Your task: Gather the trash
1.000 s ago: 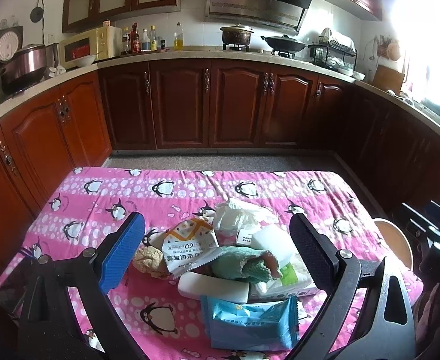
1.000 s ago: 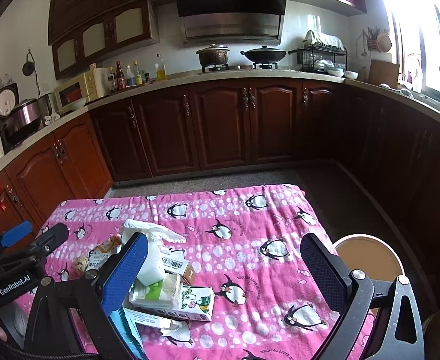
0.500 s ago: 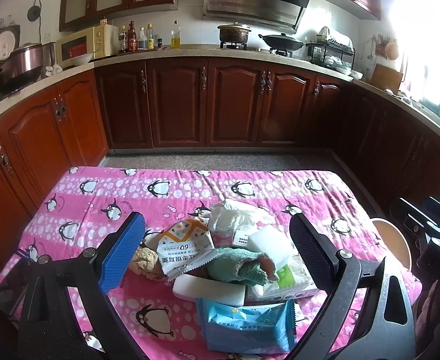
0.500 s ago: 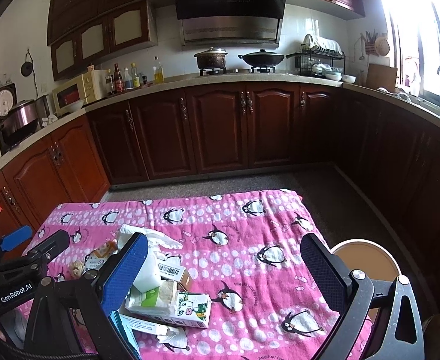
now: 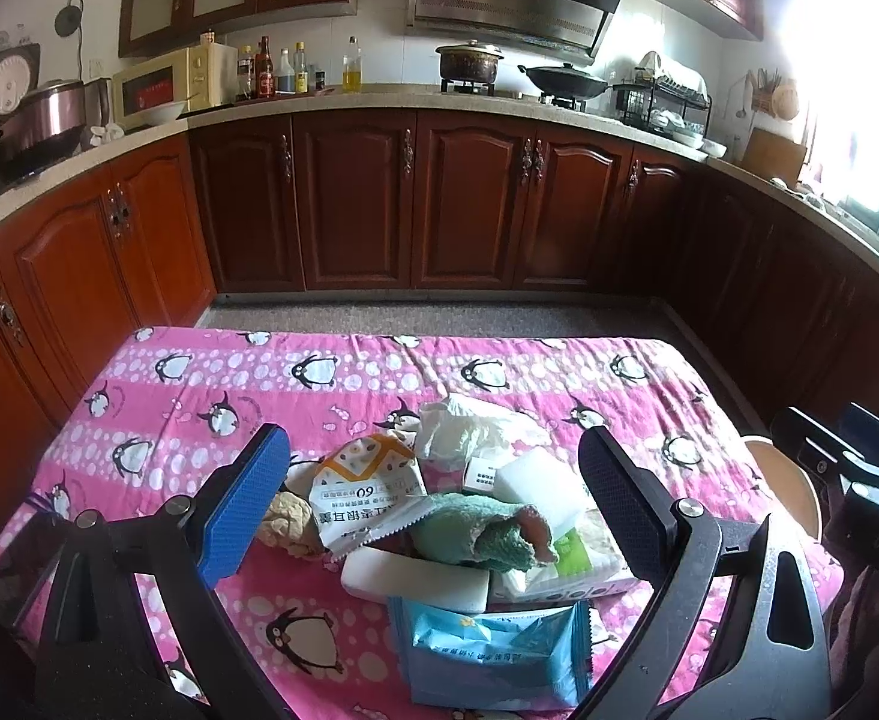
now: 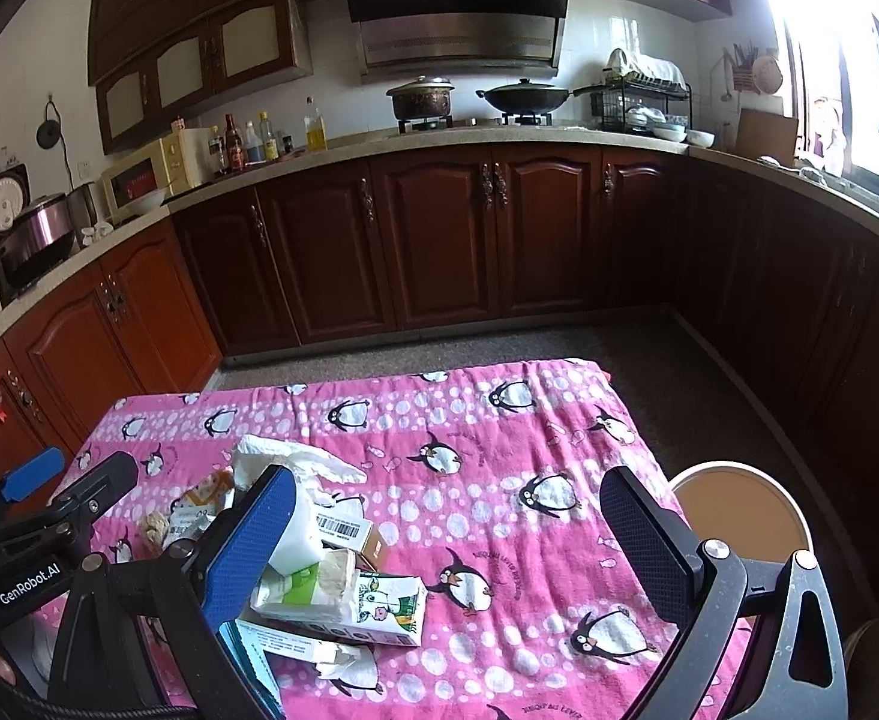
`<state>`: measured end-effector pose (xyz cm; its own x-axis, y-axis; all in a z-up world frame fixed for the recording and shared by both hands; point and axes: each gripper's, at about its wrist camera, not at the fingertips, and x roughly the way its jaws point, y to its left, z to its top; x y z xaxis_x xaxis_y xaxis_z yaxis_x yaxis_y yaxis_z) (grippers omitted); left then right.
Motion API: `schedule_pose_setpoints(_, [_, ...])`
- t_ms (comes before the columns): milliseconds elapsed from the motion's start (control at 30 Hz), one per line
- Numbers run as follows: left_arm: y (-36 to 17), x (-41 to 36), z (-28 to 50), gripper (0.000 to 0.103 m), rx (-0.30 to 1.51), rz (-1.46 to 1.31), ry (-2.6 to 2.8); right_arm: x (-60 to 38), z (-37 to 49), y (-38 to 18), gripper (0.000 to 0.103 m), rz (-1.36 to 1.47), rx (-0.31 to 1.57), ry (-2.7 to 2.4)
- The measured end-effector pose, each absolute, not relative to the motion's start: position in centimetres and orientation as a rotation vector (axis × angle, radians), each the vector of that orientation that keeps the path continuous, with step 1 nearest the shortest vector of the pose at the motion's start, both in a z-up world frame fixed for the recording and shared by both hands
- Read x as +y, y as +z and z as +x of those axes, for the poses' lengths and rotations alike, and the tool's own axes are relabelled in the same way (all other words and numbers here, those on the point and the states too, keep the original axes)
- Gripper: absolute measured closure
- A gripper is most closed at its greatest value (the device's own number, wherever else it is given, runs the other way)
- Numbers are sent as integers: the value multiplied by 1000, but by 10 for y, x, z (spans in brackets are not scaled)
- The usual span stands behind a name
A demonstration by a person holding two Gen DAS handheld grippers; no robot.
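Both my grippers, left gripper point(image 5: 433, 516) and right gripper point(image 6: 445, 546), hang spread wide and empty over the trash pile point(image 5: 457, 516) on the pink tablecloth point(image 5: 331, 396), pre-grasp stage; next I'd lower onto one piece and close.

We log: trash pile point(image 5: 457, 516) on tablecloth point(image 5: 343, 390), near edge | stool point(image 6: 739, 510) right of table | cabinets point(image 5: 415, 204) behind.
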<state>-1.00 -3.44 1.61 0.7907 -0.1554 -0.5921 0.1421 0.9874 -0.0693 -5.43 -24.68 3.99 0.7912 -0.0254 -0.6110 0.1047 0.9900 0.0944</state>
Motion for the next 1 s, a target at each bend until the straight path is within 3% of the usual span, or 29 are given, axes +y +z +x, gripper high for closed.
schedule_pose_setpoints(1000, [9, -27, -6, 6, 673, -20, -124, -235, -48, 28, 2, 50, 672, -19])
